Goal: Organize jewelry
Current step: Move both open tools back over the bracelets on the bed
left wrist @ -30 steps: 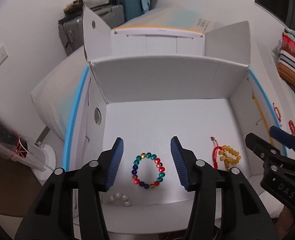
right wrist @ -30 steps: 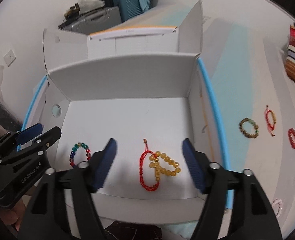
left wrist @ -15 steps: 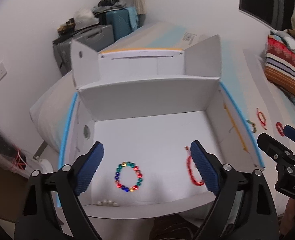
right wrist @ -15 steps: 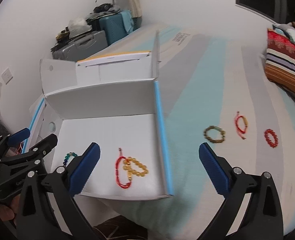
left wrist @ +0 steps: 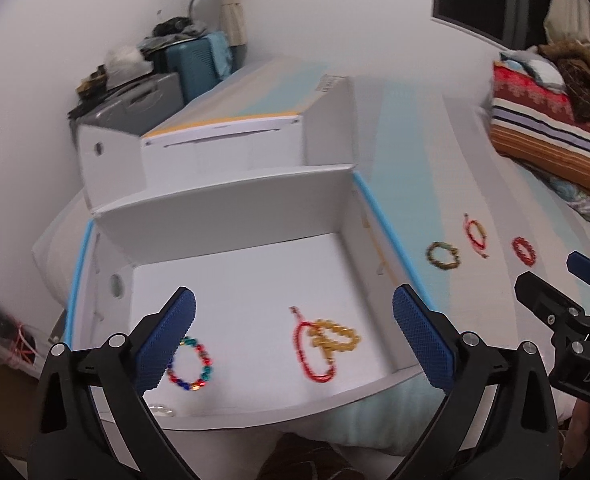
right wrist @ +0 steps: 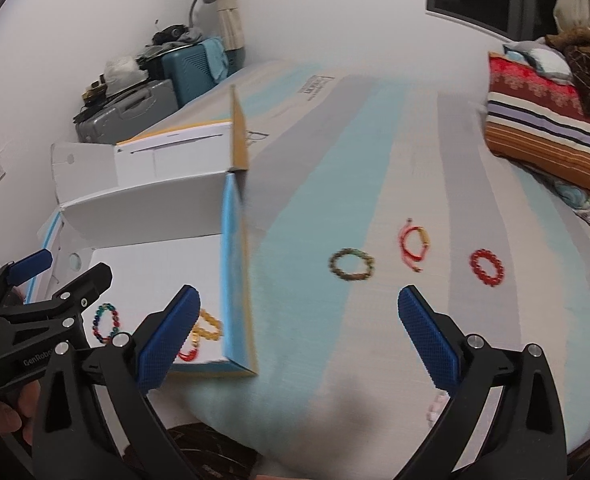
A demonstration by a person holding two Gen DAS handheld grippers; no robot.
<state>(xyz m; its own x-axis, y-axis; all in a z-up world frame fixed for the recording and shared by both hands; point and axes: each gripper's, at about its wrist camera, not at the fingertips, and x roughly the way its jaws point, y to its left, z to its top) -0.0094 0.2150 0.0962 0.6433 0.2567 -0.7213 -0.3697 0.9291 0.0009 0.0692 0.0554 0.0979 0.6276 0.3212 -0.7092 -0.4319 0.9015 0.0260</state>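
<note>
Here, olive bracelet beyond right claw.

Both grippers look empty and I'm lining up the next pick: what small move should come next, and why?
Probably ease the right gripper forward toward the olive bead bracelet. Its jaws stand wide with nothing between them, and that bracelet is the nearest of three lying on the bedspread outside the box.

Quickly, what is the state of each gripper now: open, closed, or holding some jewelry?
Left gripper: open wide, holding nothing.
Right gripper: open wide, holding nothing.
</note>
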